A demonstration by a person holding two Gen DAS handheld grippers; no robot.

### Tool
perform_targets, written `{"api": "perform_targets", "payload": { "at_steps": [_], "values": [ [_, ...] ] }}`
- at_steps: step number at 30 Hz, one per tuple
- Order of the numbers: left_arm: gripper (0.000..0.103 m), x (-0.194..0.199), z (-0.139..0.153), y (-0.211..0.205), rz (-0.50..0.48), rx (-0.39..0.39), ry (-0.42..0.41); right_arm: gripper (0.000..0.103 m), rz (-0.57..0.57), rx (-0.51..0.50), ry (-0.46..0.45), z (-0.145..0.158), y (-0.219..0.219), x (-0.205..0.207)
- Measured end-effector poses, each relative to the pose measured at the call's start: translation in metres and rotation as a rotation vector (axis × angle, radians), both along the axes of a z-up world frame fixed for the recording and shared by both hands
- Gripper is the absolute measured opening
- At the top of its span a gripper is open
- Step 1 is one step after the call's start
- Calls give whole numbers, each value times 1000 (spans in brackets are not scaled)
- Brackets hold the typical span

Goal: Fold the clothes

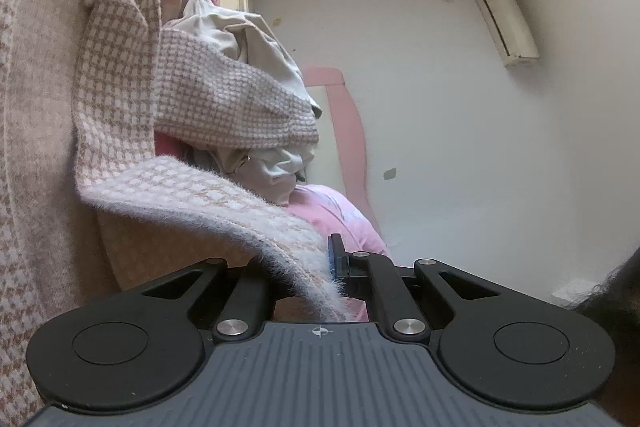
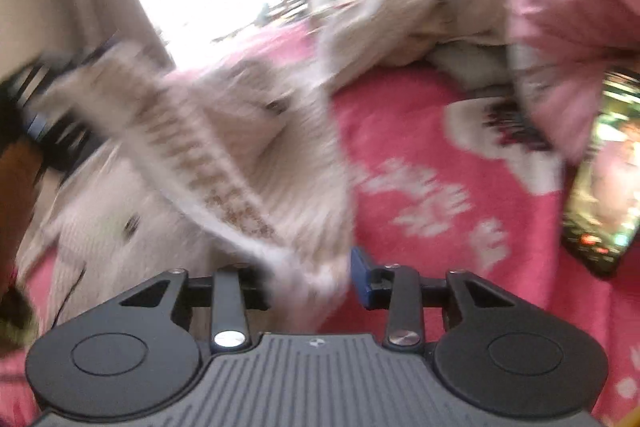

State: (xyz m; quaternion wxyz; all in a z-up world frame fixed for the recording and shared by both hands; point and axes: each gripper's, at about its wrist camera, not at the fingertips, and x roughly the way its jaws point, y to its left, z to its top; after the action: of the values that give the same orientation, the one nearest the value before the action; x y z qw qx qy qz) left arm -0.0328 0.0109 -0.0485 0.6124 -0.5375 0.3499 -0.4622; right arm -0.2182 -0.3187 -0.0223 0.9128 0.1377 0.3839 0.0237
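A: Start at the left. What has the left gripper (image 1: 316, 267) got?

B: Its jaws are pressed together on the fuzzy hem of the checked sweater (image 1: 120, 115). That sweater, pink and white in small squares, is the thing to go by. It rises up and to the left from the claw and fills the left side of the left wrist view.

A: And next to the sweater?

B: Just right of it and touching it, a heap of pale grey-white clothes (image 1: 256, 47) bulges out, with a band of the same check lying across the heap. Below that heap, still right of the sweater, is a pink pillow (image 1: 332, 211). Far right of the sweater, on the white wall, hangs an air conditioner (image 1: 504, 19).

A: The other hand's view?

B: Blurred by movement. The sweater (image 2: 224, 163) runs from the upper left down into the right gripper (image 2: 312, 279), and its edge lies between the two fingers. Whether the pads actually pinch it I cannot tell; a gap shows beside the blue pad.

A: Right of the sweater there?

B: The pink bedsheet (image 2: 432, 131) with white print, and at the far right a phone (image 2: 600, 179) with its screen lit.
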Motion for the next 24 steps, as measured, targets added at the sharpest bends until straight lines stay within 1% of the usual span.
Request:
{"api": "perform_targets", "payload": {
  "at_steps": [1,3,4,5,7,8,9,11,14,17,18,20,21,24],
  "values": [
    [6,0,1,0,-1,1,0,35,-25,-22,4,0,-3,2],
    [6,-2,1,-3,-16,14,-5,27,-36,-72,15,-1,-5,5],
    [6,-4,1,-6,-26,21,-9,17,-31,-103,15,-1,-4,6],
    [6,-5,2,-8,-34,27,-14,12,-16,-136,-1,3,1,5],
    [6,-10,4,-11,-47,39,-26,12,-2,-191,-48,14,8,0],
    [6,-12,5,-11,-53,39,-33,12,7,-215,-56,17,9,-2],
    [6,-15,6,-10,-59,34,-40,12,12,-233,-50,15,8,-4],
    [6,-24,6,-6,-86,45,-49,13,16,-262,-11,2,6,-5],
    [6,-51,-9,-5,-165,124,-21,13,1,-267,56,-21,-1,-3],
    [5,-81,-35,-7,-232,249,33,13,-26,-231,90,-31,-8,0],
    [3,-90,-44,-7,-247,284,59,13,-27,-226,90,-32,-8,0],
    [2,-107,-52,-2,-248,292,97,13,-25,-223,88,-32,-8,0],
    [2,-114,-51,0,-246,296,92,13,-17,-231,85,-32,-8,0],
    [2,-130,-38,1,-245,363,-22,13,-5,-239,95,-34,-8,2]
  ]
}}
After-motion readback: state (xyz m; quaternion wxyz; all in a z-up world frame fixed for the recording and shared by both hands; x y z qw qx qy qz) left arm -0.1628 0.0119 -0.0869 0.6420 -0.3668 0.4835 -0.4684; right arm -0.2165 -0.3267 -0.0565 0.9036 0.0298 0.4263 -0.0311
